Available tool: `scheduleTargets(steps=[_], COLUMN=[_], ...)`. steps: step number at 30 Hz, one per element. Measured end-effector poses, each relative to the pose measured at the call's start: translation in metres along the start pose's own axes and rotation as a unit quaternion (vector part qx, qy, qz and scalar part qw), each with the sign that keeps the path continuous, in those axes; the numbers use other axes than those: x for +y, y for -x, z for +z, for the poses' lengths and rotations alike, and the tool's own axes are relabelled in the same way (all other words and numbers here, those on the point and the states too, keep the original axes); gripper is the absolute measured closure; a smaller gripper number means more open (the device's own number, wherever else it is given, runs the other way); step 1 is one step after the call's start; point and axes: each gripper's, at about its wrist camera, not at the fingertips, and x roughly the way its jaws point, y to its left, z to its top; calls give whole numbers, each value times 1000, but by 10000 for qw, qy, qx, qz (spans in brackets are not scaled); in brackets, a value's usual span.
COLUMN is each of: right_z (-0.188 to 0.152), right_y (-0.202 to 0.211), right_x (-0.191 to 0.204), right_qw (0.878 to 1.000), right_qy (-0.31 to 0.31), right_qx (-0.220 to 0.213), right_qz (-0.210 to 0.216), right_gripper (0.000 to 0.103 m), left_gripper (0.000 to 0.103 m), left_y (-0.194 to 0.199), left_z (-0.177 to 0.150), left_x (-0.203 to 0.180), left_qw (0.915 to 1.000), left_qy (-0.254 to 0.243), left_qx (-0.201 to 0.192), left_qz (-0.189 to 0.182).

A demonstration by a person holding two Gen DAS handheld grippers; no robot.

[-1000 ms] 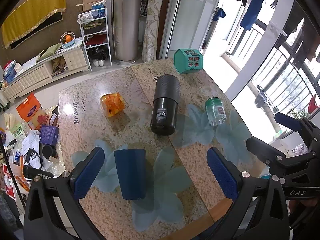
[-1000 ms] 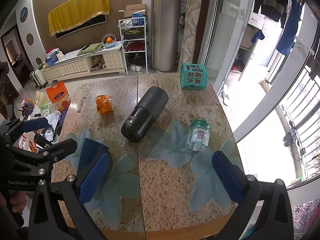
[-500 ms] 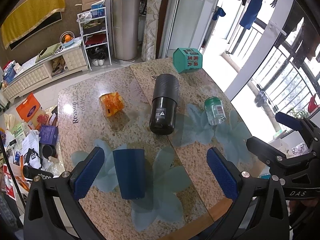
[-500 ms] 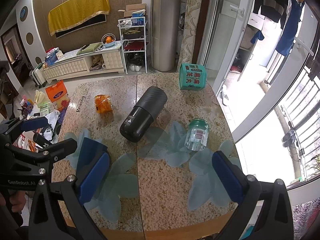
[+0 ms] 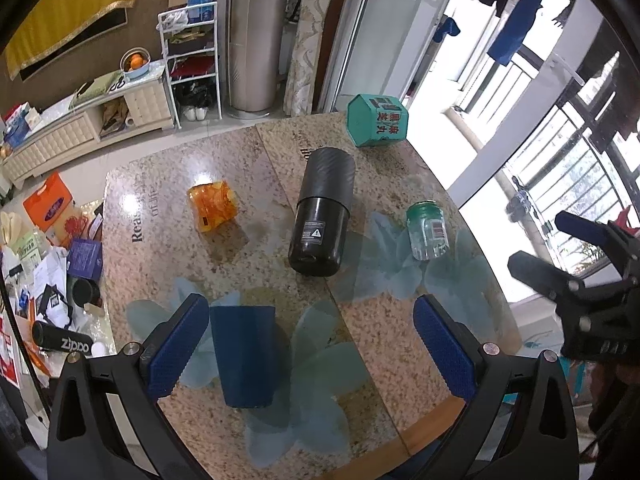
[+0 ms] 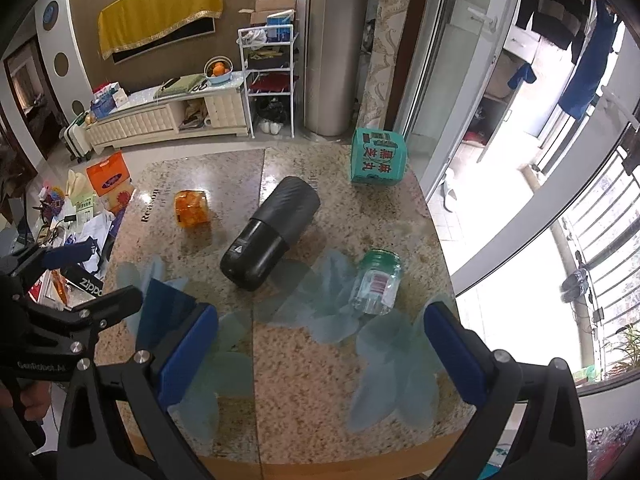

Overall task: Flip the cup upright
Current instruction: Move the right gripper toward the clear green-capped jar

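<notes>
A dark blue cup [image 5: 244, 354] stands upside down on the granite table [image 5: 248, 248], near its front left. In the right wrist view the cup [image 6: 162, 312] is partly hidden behind the gripper's left finger. My left gripper [image 5: 312, 344] is open and empty above the table; the cup stands just inside its left finger [image 5: 176, 346]. My right gripper [image 6: 318, 354] is open and empty, to the right of the cup. Each gripper shows at the edge of the other's view.
A large black flask [image 5: 324, 212] lies on its side mid-table. A clear jar with a green lid [image 5: 426, 230] stands at the right. An orange packet [image 5: 212, 206] lies at the left and a teal box [image 5: 378, 120] at the far edge. The table's front edge is close.
Both views have shifted slightly; the table's objects sit a little higher and further left in frame. The cup and the other objects have not moved on the table. Both grippers stay open.
</notes>
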Motion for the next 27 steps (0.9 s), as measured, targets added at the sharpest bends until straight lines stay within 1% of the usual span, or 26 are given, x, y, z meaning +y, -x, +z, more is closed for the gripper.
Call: scheduleTargets(steps=[6, 13, 16, 18, 21, 23, 27], right_z=[20, 34, 37, 39, 40, 40, 38], right_y=[-35, -107, -144, -161, -189, -204, -228], right_x=[-23, -46, -59, -63, -72, -76, -87], right_qw=[9992, 9930, 9866, 9812, 9721, 9666, 9547], right_qy=[-99, -237, -469, -613, -833, -978, -1284], right_qx=[385, 1149, 1547, 1811, 2171, 2349, 2667], right_qz=[15, 136, 218, 264, 309, 324, 297], right_gripper=[0, 0, 0, 0, 0, 0, 0], left_gripper=[0, 0, 0, 0, 0, 0, 0], left_y=[-17, -39, -51, -54, -60, -66, -73], left_z=[5, 5, 3, 1, -2, -5, -12], left_x=[0, 6, 11, 13, 15, 17, 23], left_qw=[9997, 9980, 9965, 9959, 9951, 9944, 9923], left_qy=[210, 527, 726, 804, 853, 892, 1058], left_qx=[142, 329, 390, 407, 443, 513, 620], left_qz=[31, 125, 123, 114, 213, 260, 176])
